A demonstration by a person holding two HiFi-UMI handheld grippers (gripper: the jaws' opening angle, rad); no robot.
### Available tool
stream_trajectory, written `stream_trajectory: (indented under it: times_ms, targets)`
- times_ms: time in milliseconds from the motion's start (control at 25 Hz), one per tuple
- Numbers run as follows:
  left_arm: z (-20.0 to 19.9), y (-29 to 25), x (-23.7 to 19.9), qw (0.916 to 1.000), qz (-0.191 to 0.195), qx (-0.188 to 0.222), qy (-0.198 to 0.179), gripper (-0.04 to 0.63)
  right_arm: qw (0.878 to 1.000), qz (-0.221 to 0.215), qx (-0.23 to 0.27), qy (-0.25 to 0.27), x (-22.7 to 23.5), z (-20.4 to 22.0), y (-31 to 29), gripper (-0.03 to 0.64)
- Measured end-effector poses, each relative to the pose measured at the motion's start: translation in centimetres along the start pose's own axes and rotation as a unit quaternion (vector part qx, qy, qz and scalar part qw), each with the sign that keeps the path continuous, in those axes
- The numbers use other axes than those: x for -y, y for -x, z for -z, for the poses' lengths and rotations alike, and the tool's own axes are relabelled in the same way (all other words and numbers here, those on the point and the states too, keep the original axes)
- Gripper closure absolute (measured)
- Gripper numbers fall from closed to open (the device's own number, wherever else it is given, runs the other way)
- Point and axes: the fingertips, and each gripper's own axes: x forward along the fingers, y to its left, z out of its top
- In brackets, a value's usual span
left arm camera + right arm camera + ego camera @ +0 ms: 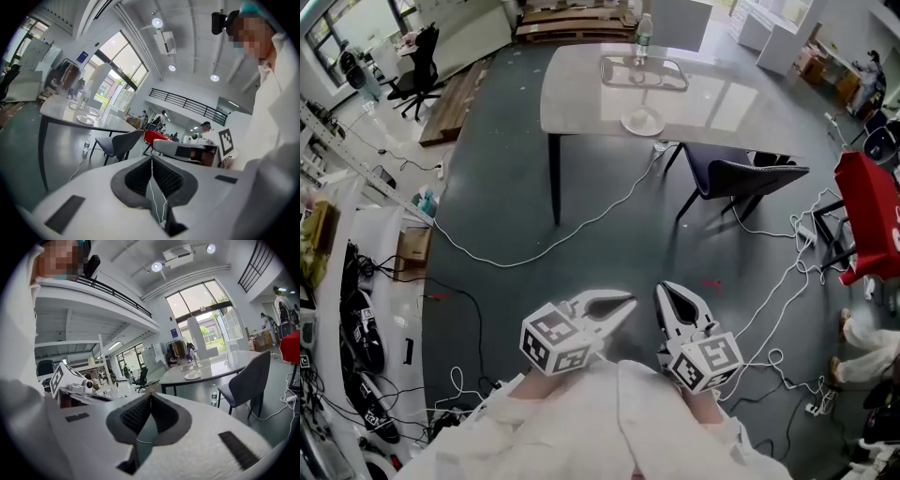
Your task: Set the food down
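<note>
Two hand-held grippers sit low in the head view, side by side and near each other, above the white sleeves [581,422] of the person who holds them. The left gripper [628,302] has its jaws pressed together, and its own view shows only dark floor and a thin white cable through the slit. The right gripper [664,289] is likewise closed on nothing. Each carries a cube with black-and-white square markers, the left cube [555,343] and the right cube [705,364]; these patterns are the only print that reads clearly.

Well apart from both, a pale grey rounded counter [750,103] on dark legs stands across the dark floor. On it are a clear plastic water bottle [643,37], a rectangular tray [645,85] just in front of that bottle, and a round white plate [642,122] near the counter's closer edge. Whether food lies on the plate or tray cannot be told from here, and the bottle's label is too small to read. A dark shell chair [741,176] stands at the counter's right side, with a red cloth-covered stand [869,216] further right.
</note>
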Motion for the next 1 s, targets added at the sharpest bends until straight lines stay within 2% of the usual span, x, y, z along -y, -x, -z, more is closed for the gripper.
stream_trajectory:
  times_ms: [320, 480, 560, 1000]
  targets:
    - [-5.5, -2.2, -7.6, 0.9998, 0.015, -0.007, -0.012, 0.574, 1.000, 0.017, 0.006, 0.005, 3.4, -3.8, -7.6, 0.614]
    - [-7.2, -3.4, -10.3, 0.9981, 0.017, -0.024, -0.054, 0.574, 1.000, 0.027, 0.010, 0.011, 4.7, -5.2, -10.5, 0.614]
    - [-7.9, -3.8, -11.3, 0.9974, 0.021, -0.027, -0.063, 0.574, 1.000, 0.028, 0.010, 0.008, 5.2, -5.5, -11.8, 0.614]
    - [-9.4, -5.1, -14.6, 0.9984, 0.035, -0.024, -0.038, 0.574, 0.999, 0.040, 0.003, 0.003, 7.3, -6.0, -14.7, 0.614]
